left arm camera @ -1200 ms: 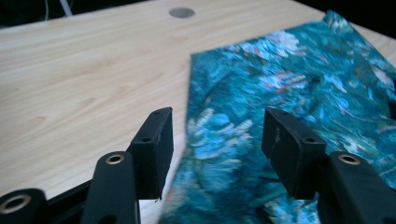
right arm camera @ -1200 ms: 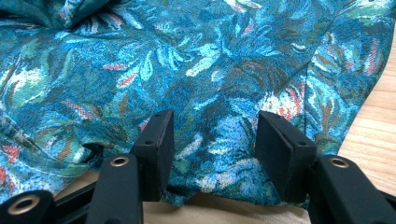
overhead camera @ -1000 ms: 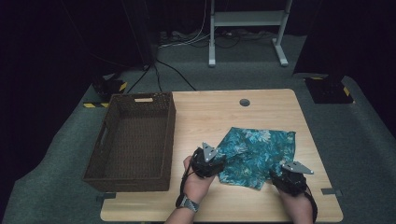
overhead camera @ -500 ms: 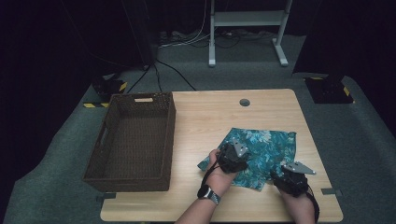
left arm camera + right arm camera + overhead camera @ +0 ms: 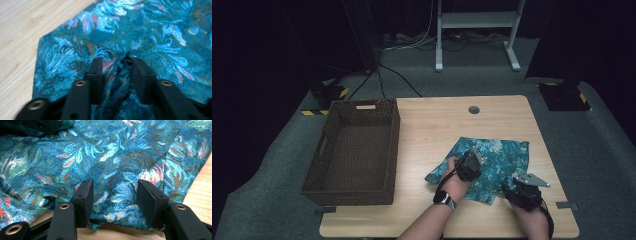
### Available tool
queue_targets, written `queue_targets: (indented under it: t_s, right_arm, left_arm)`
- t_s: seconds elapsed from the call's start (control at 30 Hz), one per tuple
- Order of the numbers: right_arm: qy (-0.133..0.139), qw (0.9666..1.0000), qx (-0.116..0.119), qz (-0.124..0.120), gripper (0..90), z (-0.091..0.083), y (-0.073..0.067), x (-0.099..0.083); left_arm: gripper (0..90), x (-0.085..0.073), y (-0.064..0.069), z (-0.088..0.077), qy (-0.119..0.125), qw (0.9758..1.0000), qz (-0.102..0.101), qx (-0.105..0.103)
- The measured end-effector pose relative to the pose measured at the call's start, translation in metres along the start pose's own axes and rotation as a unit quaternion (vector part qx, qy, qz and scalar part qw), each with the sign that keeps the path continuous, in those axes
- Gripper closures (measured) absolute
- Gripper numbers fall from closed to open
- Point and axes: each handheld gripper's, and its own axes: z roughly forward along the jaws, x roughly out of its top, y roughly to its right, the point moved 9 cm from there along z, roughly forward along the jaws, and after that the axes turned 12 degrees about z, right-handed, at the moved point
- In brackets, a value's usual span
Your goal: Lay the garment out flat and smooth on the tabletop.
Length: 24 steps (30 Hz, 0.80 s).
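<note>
A teal cloth with a leaf pattern (image 5: 504, 152) lies on the right half of the wooden table (image 5: 437, 125). My left gripper (image 5: 476, 161) rests on the cloth's left part. In the left gripper view, its jaws have just been closing, and a raised fold of cloth (image 5: 120, 75) is pinched between the left gripper (image 5: 115, 62). My right gripper (image 5: 512, 189) sits at the cloth's near edge. In the right gripper view, the right gripper (image 5: 115, 188) stands wide apart, with flat cloth (image 5: 112, 157) lying between and beyond its jaws.
An empty dark wicker basket (image 5: 362, 107) stands on the table's left side. A round cable hole (image 5: 473, 109) is at the table's far edge. Desk legs and cables lie on the floor beyond.
My left hand has moved right, from the cloth's left edge onto the cloth. Its jaws have drawn in around a fold. The right gripper has stayed in place.
</note>
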Motion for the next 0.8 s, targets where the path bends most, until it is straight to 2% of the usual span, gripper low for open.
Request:
queue_targets:
  t_s: [0.03, 0.13, 0.2, 0.33, 0.53, 0.57, 0.6, 0.63, 0.8]
  right_arm:
    - [0.0, 1.0, 0.0, 0.0, 47.9, 0.0, 0.0, 0.0]
    - [0.0, 1.0, -0.001, 0.0, 47.9, 0.0, 0.0, 0.0]
    - [0.0, 1.0, -0.001, 0.0, 47.9, 0.0, 0.0, 0.0]
    - [0.001, 1.0, -0.001, 0.0, 47.9, 0.0, 0.0, 0.0]
    - [0.001, 1.0, -0.001, 0.0, 47.9, 0.0, 0.0, 0.0]
    - [0.001, 1.0, -0.001, 0.0, 47.9, 0.0, 0.0, 0.0]
    - [0.001, 1.0, -0.002, 0.0, 47.9, 0.0, 0.0, 0.0]
    - [0.001, 1.0, -0.001, 0.0, 48.0, 0.0, 0.0, 0.0]
    - [0.0, 1.0, -0.001, 0.001, 48.0, -0.001, 0.0, -0.001]
  left_arm:
    - [73.3, 0.0, -0.001, -0.001, 0.002, 1.0, -0.003, 0.0]
    - [83.4, 0.0, -0.007, -0.007, 0.011, 0.9999, -0.005, 0.001]
    - [84.3, 0.0, -0.015, -0.013, 0.016, 0.9998, -0.009, 0.008]
    - [84.5, -0.005, -0.036, -0.027, 0.026, 0.999, -0.03, 0.022]
    - [84.5, -0.02, -0.072, -0.046, 0.034, 0.9958, -0.068, 0.051]
    - [84.5, -0.02, -0.072, -0.046, 0.034, 0.9958, -0.068, 0.051]
    - [84.5, -0.025, -0.083, -0.053, 0.038, 0.9942, -0.081, 0.059]
    - [84.4, -0.028, -0.087, -0.055, 0.039, 0.9934, -0.088, 0.062]
    - [83.1, -0.042, -0.113, -0.064, 0.034, 0.9892, -0.111, 0.089]
